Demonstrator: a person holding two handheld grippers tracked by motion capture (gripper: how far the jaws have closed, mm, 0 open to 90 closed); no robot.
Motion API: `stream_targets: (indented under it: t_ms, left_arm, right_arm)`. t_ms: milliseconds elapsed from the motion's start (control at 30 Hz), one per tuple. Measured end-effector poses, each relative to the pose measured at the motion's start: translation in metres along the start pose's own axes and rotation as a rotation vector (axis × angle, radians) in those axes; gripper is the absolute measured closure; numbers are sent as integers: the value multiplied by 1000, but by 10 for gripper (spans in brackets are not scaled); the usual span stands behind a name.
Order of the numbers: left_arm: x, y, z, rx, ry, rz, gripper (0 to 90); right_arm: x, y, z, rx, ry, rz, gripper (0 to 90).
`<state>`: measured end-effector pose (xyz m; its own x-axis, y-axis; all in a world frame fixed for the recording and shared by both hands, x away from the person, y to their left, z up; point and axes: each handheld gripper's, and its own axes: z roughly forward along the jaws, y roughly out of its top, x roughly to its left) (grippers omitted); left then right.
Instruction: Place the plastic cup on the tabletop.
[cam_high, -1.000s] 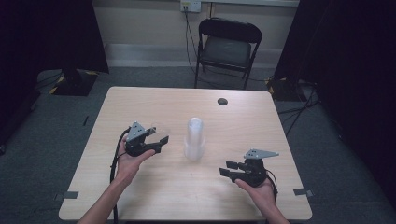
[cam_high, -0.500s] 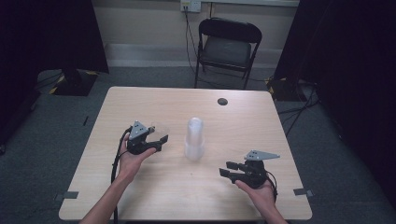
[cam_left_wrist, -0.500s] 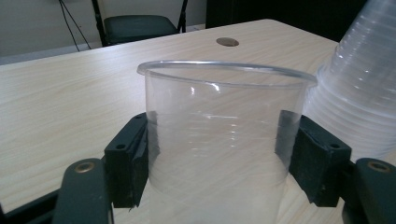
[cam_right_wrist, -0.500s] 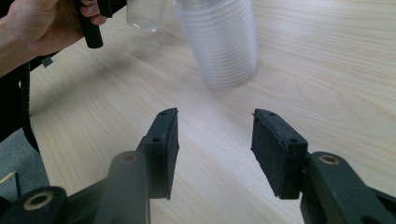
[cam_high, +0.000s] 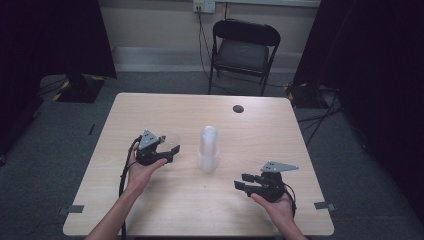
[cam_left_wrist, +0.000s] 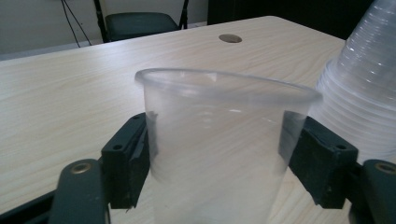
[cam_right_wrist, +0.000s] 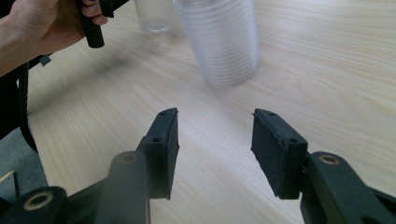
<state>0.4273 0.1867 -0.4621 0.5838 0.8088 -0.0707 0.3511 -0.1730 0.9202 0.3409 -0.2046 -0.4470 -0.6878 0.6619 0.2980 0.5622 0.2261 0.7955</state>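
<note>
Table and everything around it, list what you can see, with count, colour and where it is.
Single cup: one, clear plastic, upright between the left gripper's jaws, left of the stack.
Cup stack: one, clear, upside down at mid-table.
Table: one, light wood.
Round disc: one, dark, far side of the table.
Folding chair: one, black, beyond the table.
Left gripper: one, black; jaws have just been opening around the single cup, its left pad seems just clear.
Right gripper: one, black, open, empty, near edge.

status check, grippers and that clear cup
Left gripper jaws just opening, clear plastic cup between them. Right gripper open, empty. Cup stack stands beside, nothing blocking.
</note>
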Motion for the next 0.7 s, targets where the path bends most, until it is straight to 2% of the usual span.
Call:
stream_targets:
  t_ms: [100, 367, 633, 667, 700]
  left_arm:
    - [0, -1, 1, 8, -4, 0, 302]
    - [0, -5, 5, 37, -2, 6, 280]
    - [1, -11, 5, 73, 3, 31, 265]
    - [0, -12, 5, 76, 2, 21, 258]
    - [2, -12, 5, 86, 1, 35, 252]
  right_arm:
    - [0, 0, 0, -1, -1, 2, 515]
    - [1, 0, 0, 3, 0, 2, 515]
    - [1, 0, 0, 0, -1, 4, 516]
    - [1, 0, 0, -2, -2, 5, 517]
    - [1, 0, -1, -2, -2, 4, 517]
